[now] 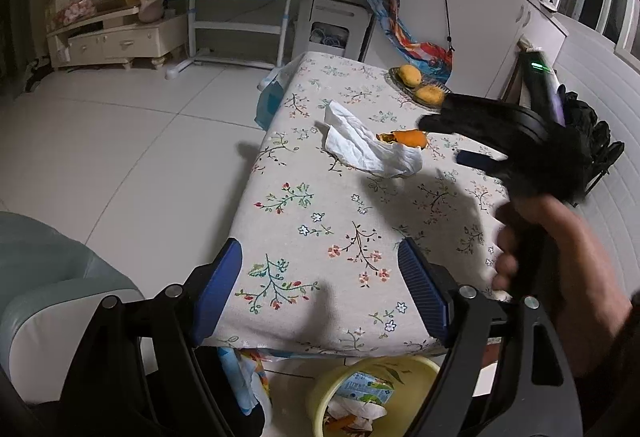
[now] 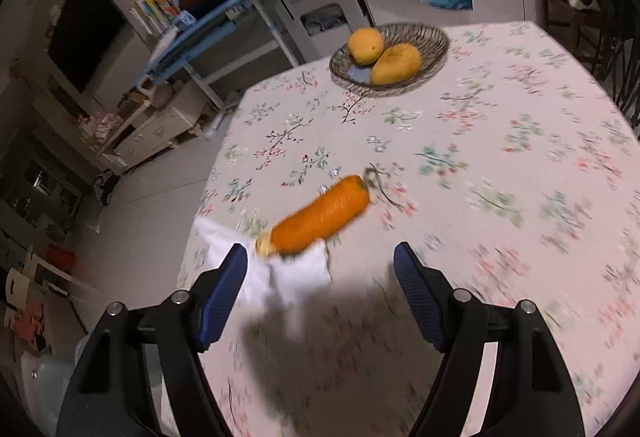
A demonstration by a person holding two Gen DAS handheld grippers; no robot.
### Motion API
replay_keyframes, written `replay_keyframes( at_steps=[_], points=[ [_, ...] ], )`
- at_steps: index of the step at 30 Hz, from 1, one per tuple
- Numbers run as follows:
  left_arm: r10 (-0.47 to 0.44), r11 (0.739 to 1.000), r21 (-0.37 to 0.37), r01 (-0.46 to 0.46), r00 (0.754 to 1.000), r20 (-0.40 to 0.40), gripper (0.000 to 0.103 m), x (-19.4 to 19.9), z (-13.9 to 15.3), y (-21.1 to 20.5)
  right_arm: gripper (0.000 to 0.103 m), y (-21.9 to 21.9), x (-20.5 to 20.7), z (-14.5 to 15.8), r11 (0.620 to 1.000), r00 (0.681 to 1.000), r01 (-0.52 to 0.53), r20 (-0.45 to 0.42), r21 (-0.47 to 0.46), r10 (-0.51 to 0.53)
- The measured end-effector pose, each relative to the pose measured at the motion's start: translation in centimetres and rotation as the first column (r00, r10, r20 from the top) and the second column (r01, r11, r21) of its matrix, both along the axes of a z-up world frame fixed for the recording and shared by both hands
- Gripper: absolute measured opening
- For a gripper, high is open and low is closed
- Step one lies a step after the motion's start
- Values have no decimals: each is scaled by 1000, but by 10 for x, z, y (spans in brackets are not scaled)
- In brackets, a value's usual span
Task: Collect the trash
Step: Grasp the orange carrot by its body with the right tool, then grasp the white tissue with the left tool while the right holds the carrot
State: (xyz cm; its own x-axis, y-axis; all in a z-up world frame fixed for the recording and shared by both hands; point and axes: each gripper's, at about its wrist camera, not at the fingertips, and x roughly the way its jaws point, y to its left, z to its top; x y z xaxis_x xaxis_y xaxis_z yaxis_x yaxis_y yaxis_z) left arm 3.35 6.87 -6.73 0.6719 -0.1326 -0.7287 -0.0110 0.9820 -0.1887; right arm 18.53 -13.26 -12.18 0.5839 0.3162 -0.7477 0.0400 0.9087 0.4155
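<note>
Floral cotton tablecloth (image 1: 320,221) covers the table where we work, and the trash sits on it near the middle: a crumpled white paper tissue (image 1: 368,145) with a piece of orange peel (image 2: 320,217) resting partly on one of its edges. Beyond them stands a woven oval basket (image 2: 432,41) holding two yellow mangoes (image 2: 396,63), which look like food to keep rather than trash. Our right gripper (image 2: 320,269) hovers just short of the peel and tissue, its blue ribbed pads (image 2: 228,277) spread wide and empty, apparently lined up to close on them. Our left gripper (image 1: 320,277) waits over the near table edge, also wide open with nothing held. Below that edge a pale yellow plastic bin (image 1: 404,369) already holds a drink carton and scraps, handy for dropping.
</note>
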Motion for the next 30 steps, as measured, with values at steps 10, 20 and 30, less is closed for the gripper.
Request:
replay_keyframes(
  at_steps=[10,20,30],
  points=[
    [-25,998,-55,24,999,-26,78,11,-5,-1,53,12,43,-22,998,997,11,-69,-66,-16],
    [-162,985,55,163,987,-23,81,87,2,-41,25,-49,38,-25,998,997,44,-61,-34,-46],
    [-271,951,135,279,960,-72,81,159,-24,-74,26,-107,-31,-20,993,994,-75,-83,-89,67]
  ],
)
